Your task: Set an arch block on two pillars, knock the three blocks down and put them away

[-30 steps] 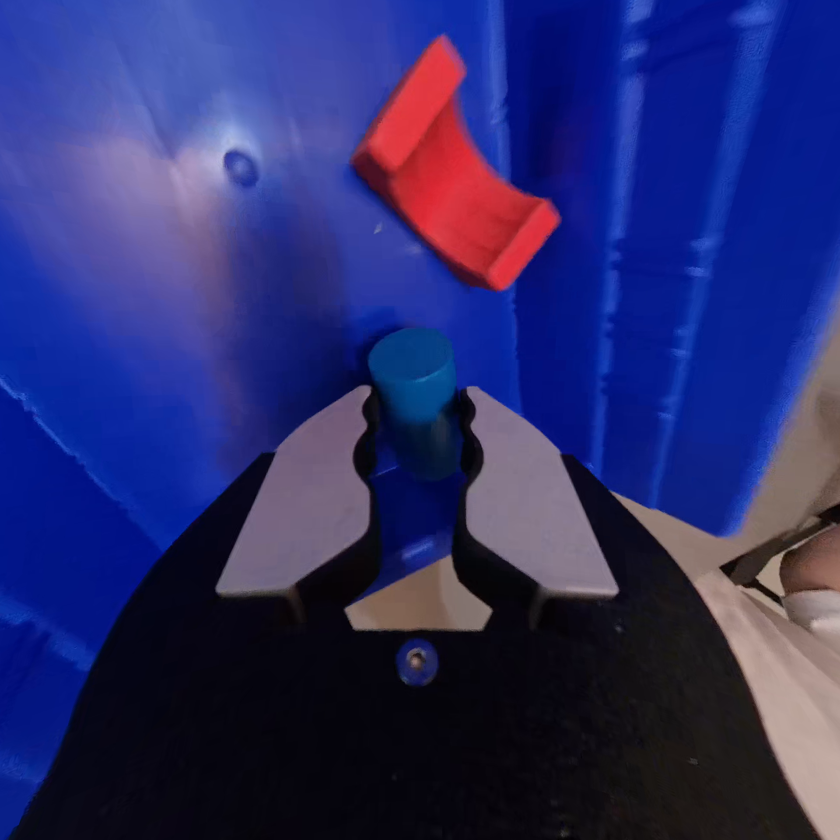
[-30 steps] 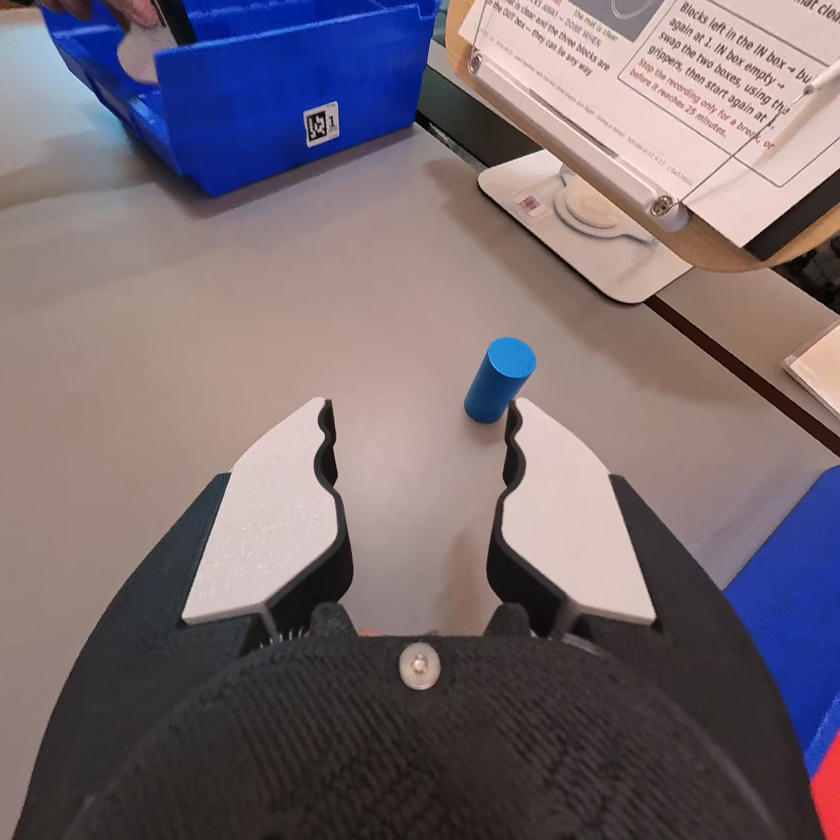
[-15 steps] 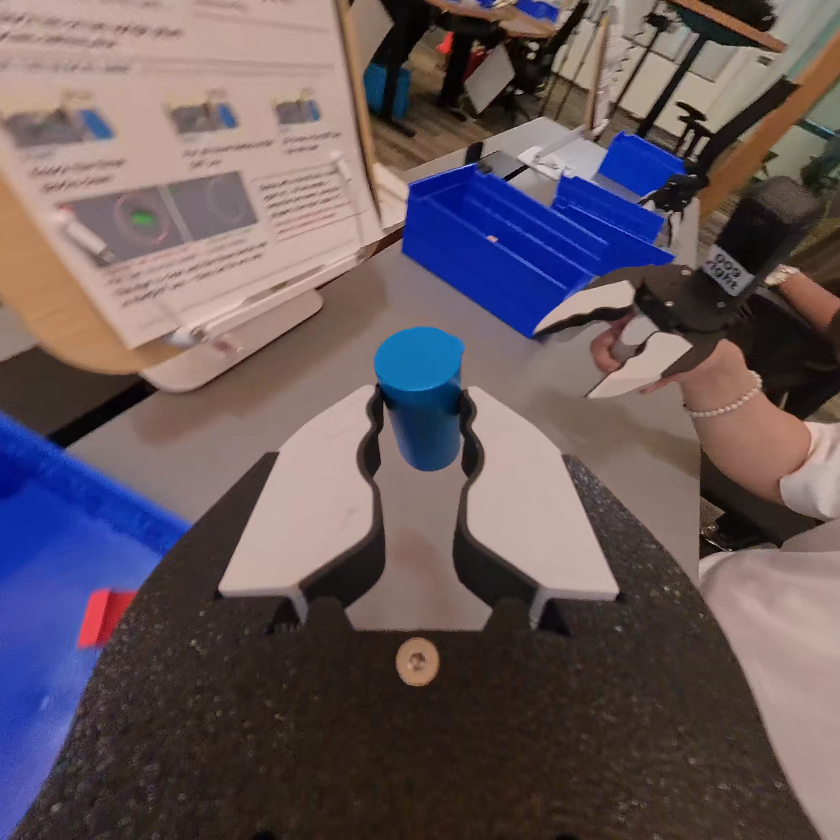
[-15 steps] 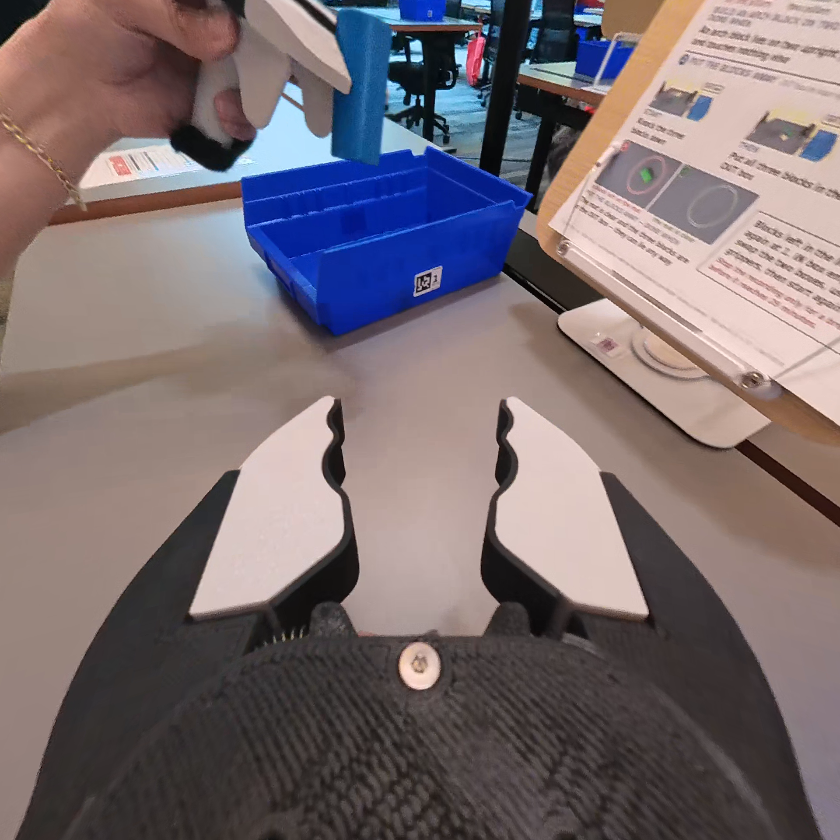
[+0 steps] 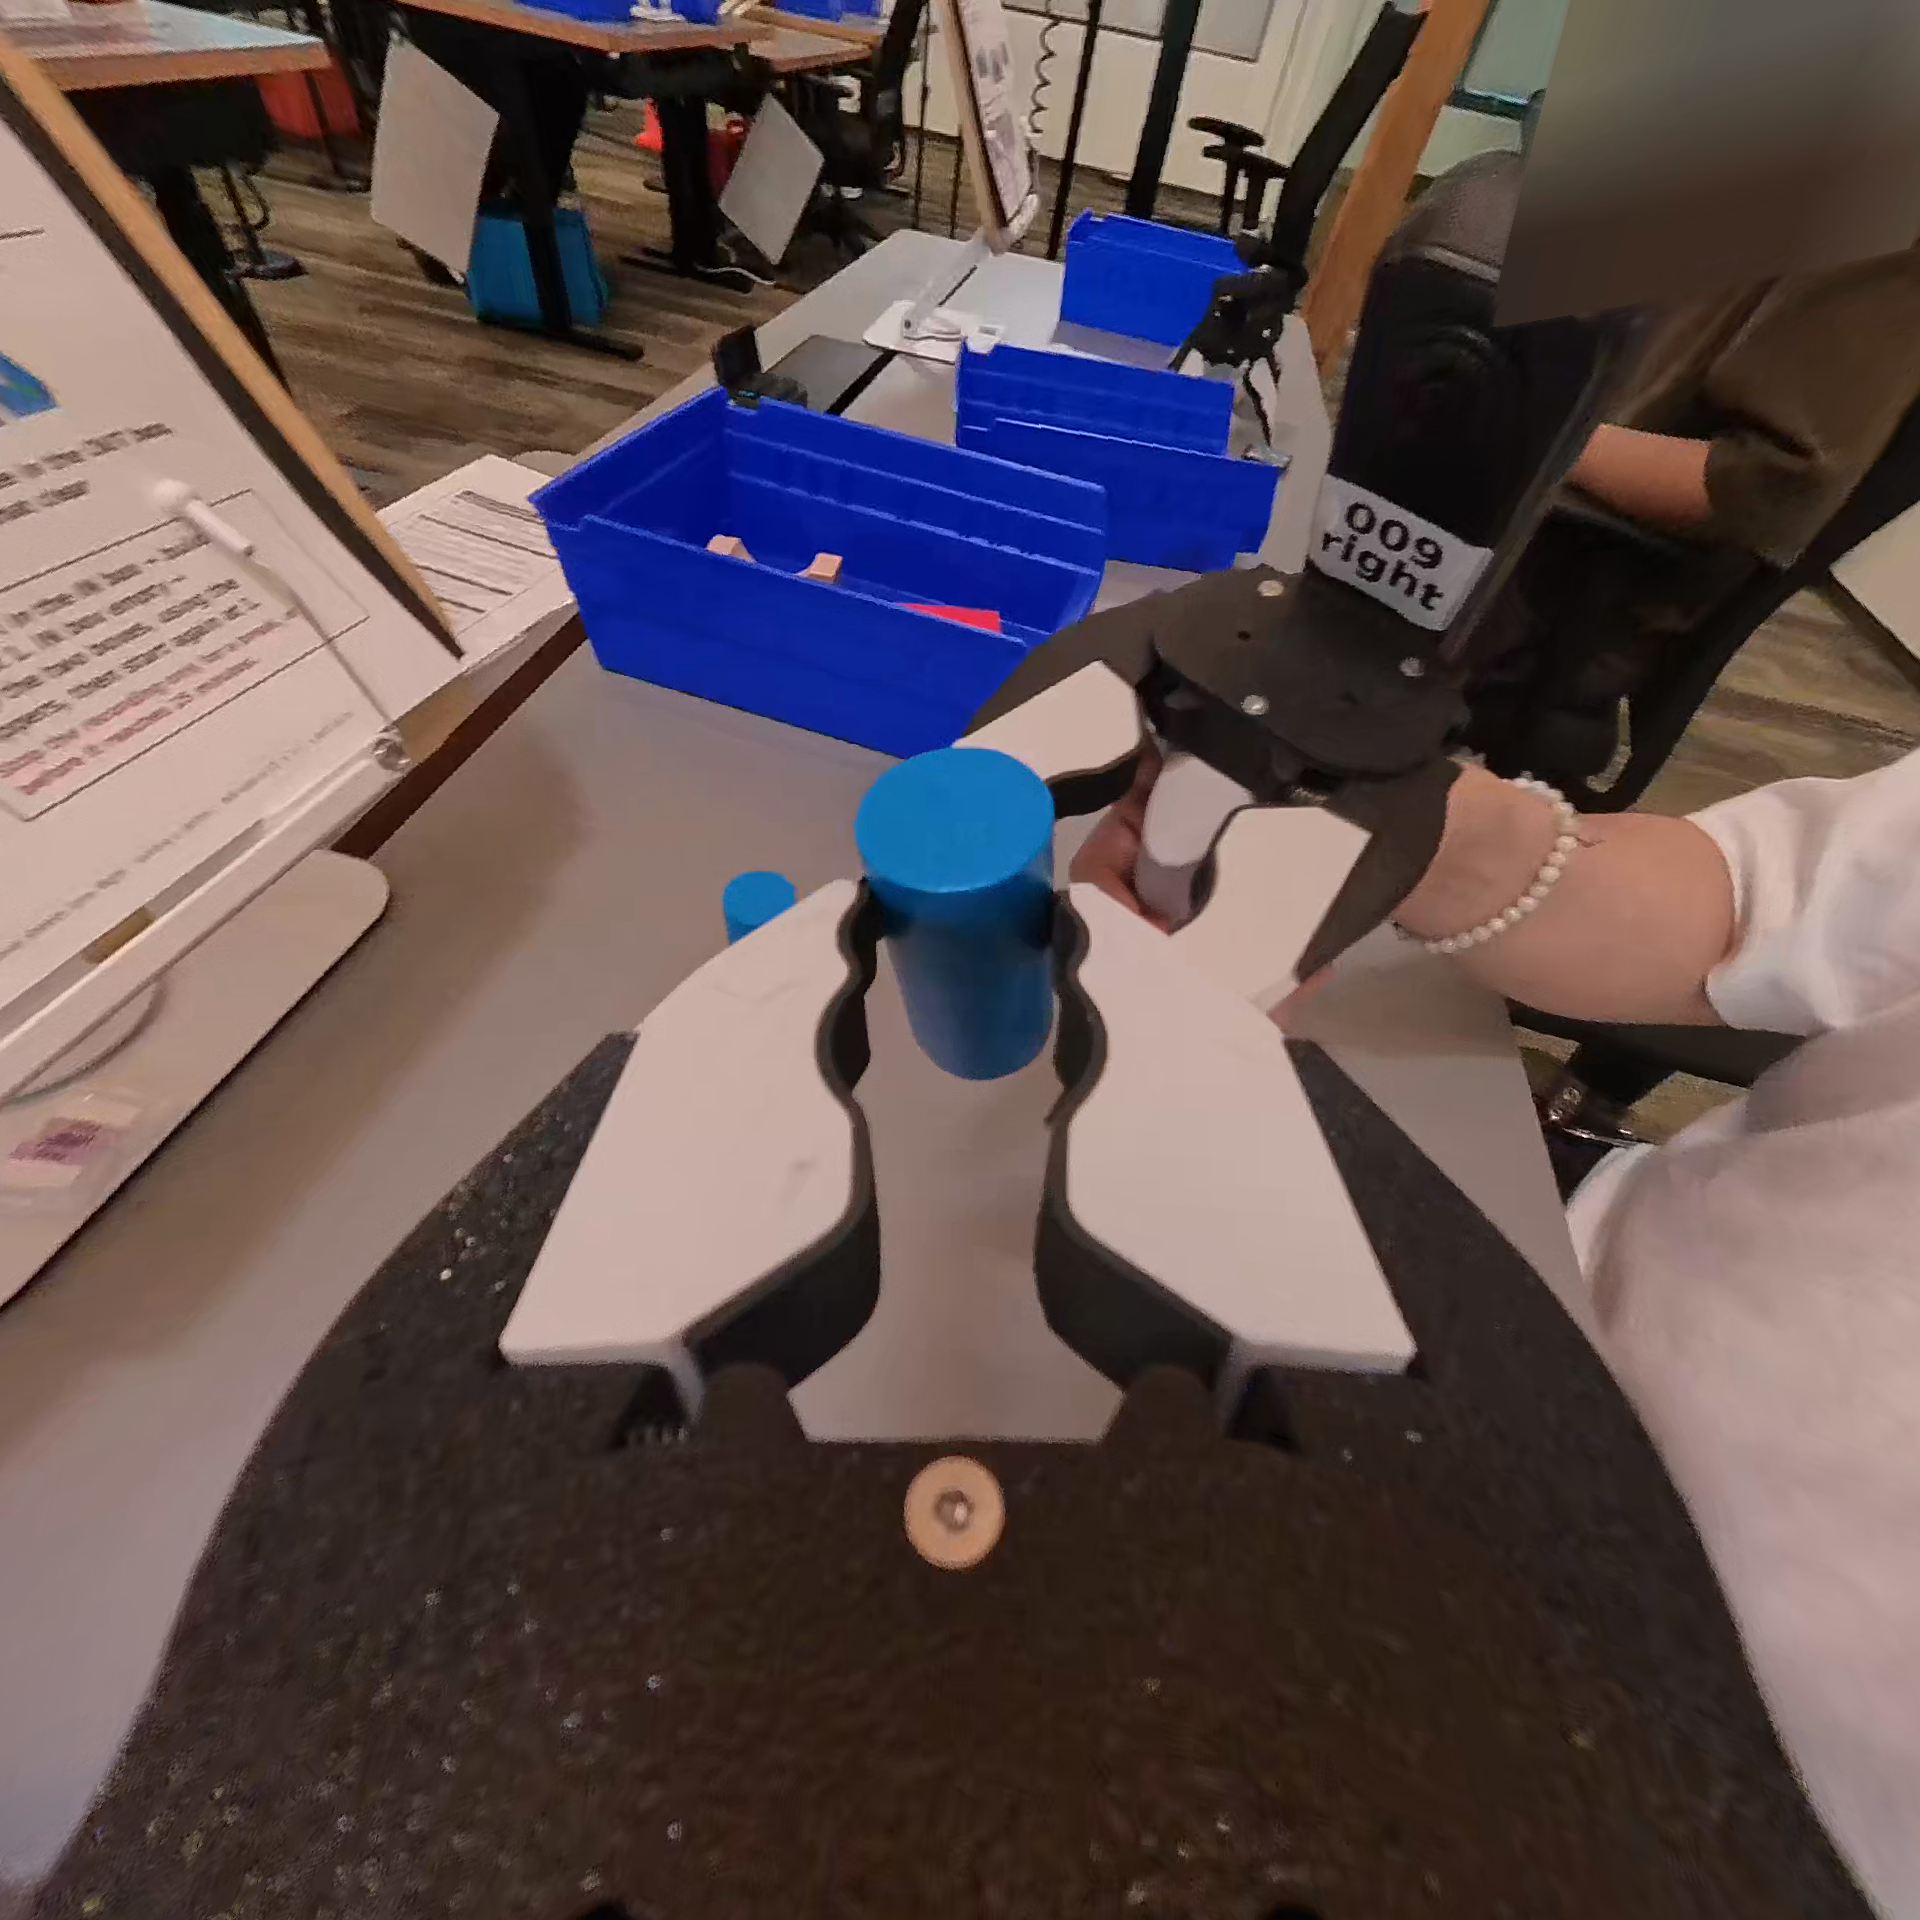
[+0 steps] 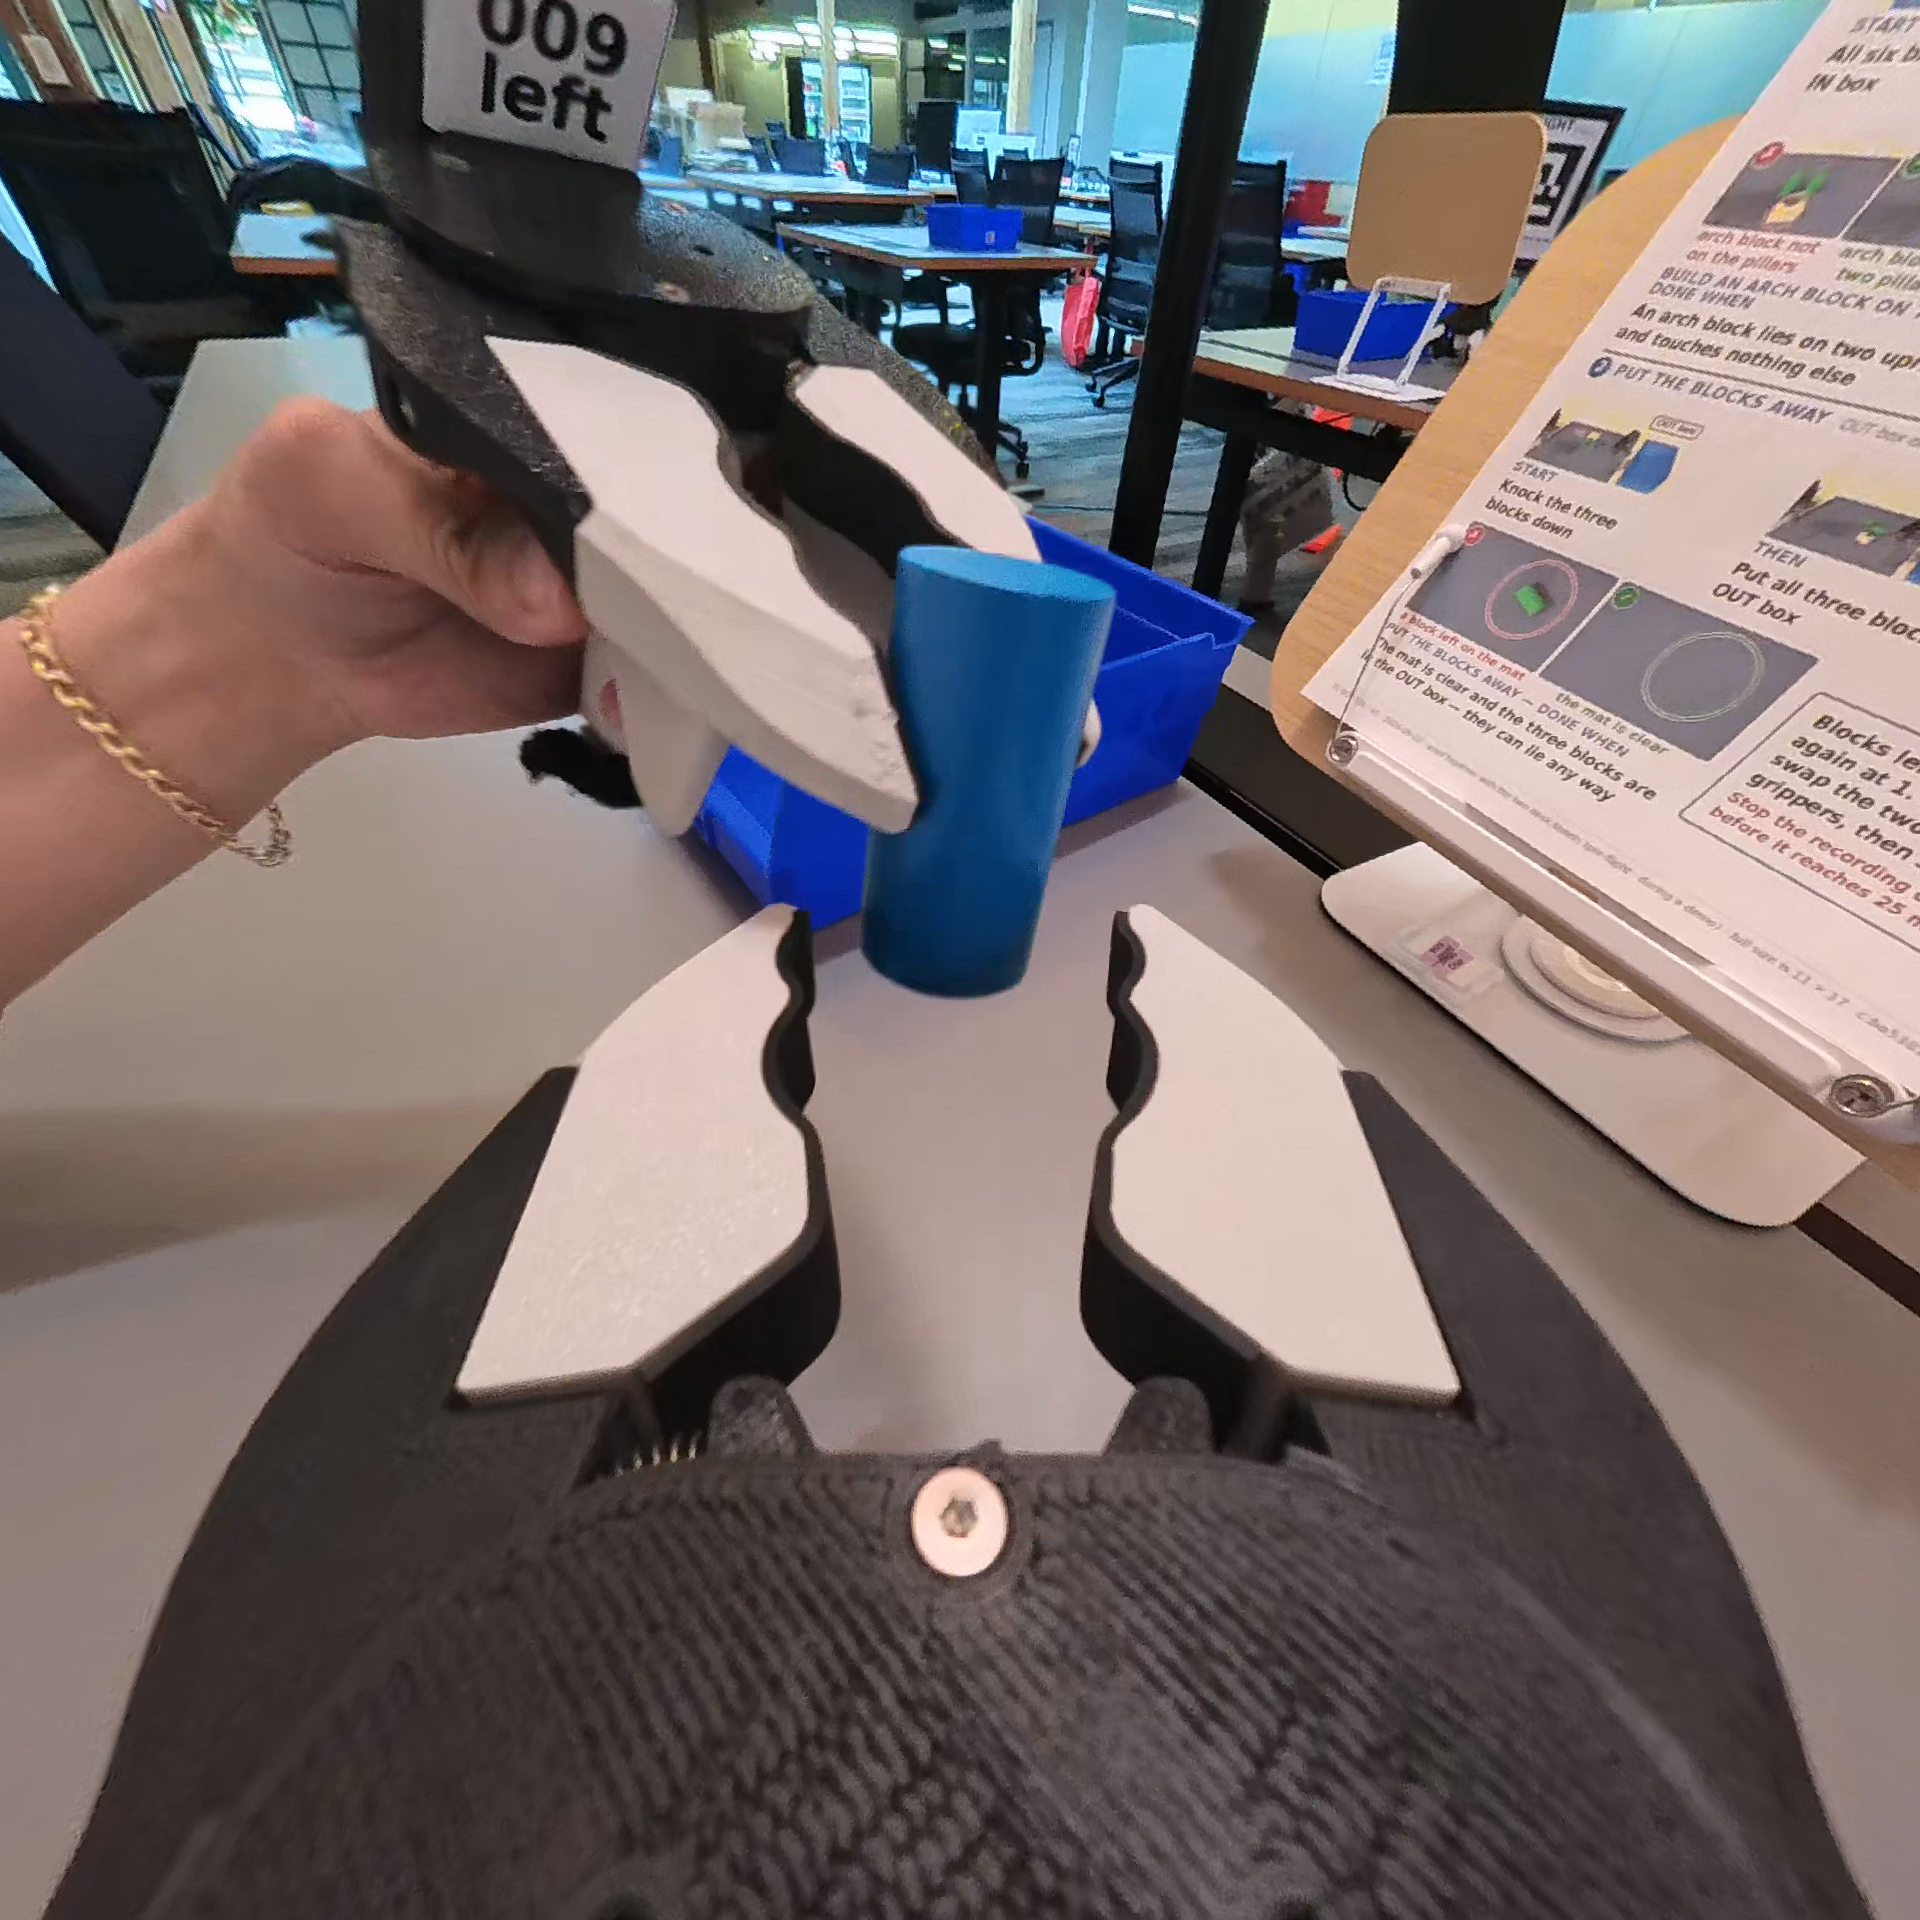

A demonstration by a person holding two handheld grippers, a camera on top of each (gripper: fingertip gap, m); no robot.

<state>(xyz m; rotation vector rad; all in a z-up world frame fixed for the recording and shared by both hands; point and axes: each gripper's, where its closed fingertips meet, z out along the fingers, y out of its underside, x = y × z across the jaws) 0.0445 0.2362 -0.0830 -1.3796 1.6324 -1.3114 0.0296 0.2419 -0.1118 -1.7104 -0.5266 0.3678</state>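
My left gripper is shut on a blue cylinder and holds it upright above the grey table. In the right wrist view the left gripper holds this cylinder slightly tilted, just in front of the tips of my right gripper, which is open and empty. A second, smaller-looking blue cylinder stands on the table beyond my left fingers. The right gripper also shows in the left wrist view, close behind the held cylinder, held in a person's hand.
A blue bin with tan pieces and a red piece stands farther along the table, with more blue bins behind. Another blue bin sits behind the held cylinder. An instruction board on a white stand is at the table's edge. The tips of both grippers are at nearly the same place.
My left gripper has lifted the blue cylinder out of a blue bin and carried it over the table up to the right gripper. The right gripper tilted up, staying open.
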